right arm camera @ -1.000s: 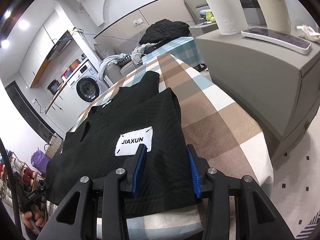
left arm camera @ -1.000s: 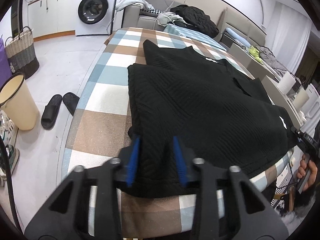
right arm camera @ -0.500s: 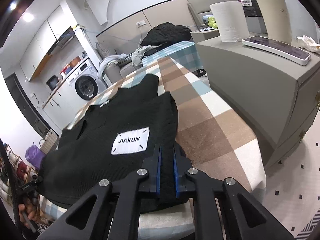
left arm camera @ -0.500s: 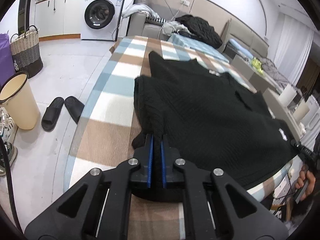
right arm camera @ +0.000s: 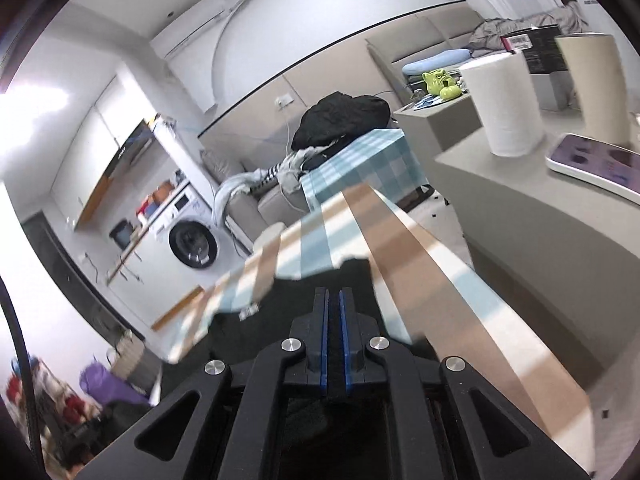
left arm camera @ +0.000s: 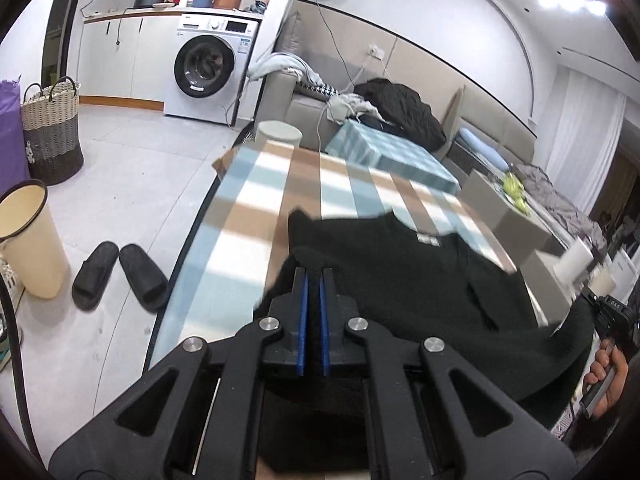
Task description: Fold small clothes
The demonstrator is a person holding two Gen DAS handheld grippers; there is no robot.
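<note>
A black knit garment (left arm camera: 400, 280) lies across the checked table (left arm camera: 248, 216). Its near edge is raised off the cloth. My left gripper (left arm camera: 313, 276) is shut on the garment's near left corner, a fold of black knit pinched between the blue pads. In the right wrist view my right gripper (right arm camera: 333, 296) is shut on the near right corner of the same black garment (right arm camera: 288, 308), which hangs lifted over the checked table (right arm camera: 404, 248). At the right edge of the left wrist view a person's hand (left arm camera: 604, 376) holds the other gripper's handle.
On the floor to the left stand a cream bin (left arm camera: 32, 240), black slippers (left arm camera: 120, 276) and a woven basket (left arm camera: 52, 132); a washing machine (left arm camera: 208, 68) is behind. To the right a grey cabinet (right arm camera: 560, 216) bears a paper roll (right arm camera: 504, 108) and a scale (right arm camera: 596, 164). A sofa with clothes (left arm camera: 400, 108) is beyond.
Both grippers closed on the garment's near corners, then rose and moved forward, lifting the near edge off the table. The white label is no longer seen in the right wrist view.
</note>
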